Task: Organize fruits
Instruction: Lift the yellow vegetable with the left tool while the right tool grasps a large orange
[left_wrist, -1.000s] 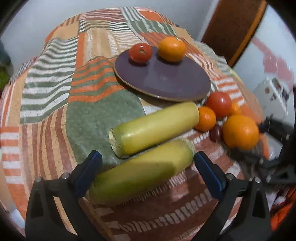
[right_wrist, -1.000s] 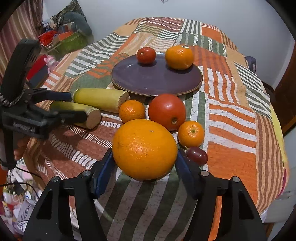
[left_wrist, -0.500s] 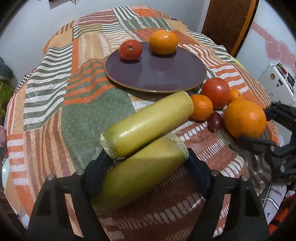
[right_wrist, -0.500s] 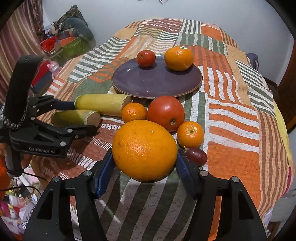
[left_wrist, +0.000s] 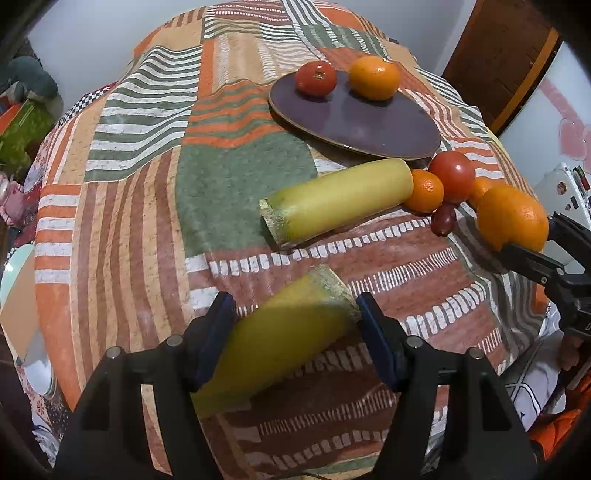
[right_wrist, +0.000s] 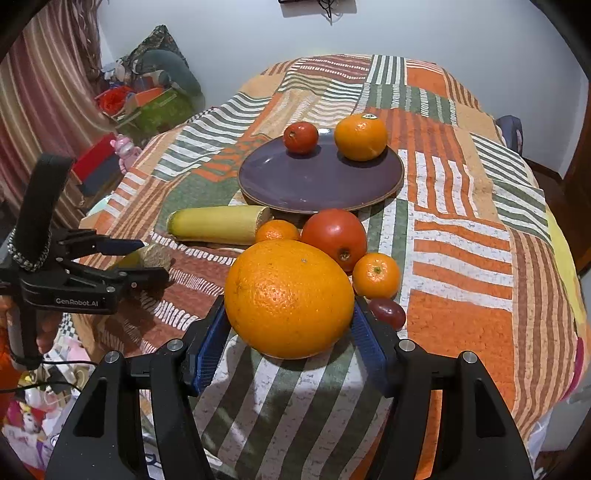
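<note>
A: Starting at the left, what does the left gripper (left_wrist: 295, 332) have?

B: Its blue-padded fingers (left_wrist: 216, 332) are clamped on a yellow-green cylindrical squash piece with a rough cut end (left_wrist: 280, 339), held at a tilt over the patchwork striped tablecloth (left_wrist: 147, 184). From the right wrist view the same gripper (right_wrist: 147, 258) shows at the left edge, the piece only partly visible between its fingers.

A: And next along?

B: A second yellow-green squash piece (left_wrist: 336, 201) lies on the cloth, its far end touching a small orange mandarin (left_wrist: 426, 190). Behind it sits a round dark purple plate (left_wrist: 354, 122) carrying a small red tomato (left_wrist: 316, 78) and a medium orange with a sticker (right_wrist: 361, 136).

A: And the cluster to the right?

B: A large red tomato (right_wrist: 334, 232) sits just in front of the plate, beside another small mandarin (right_wrist: 376, 275) and a dark red grape (right_wrist: 387, 313).

A: The right gripper (right_wrist: 288, 347)?

B: Closed onto a large round orange (right_wrist: 288, 297), pads pressed against both its sides, just in front of the cluster.
</note>
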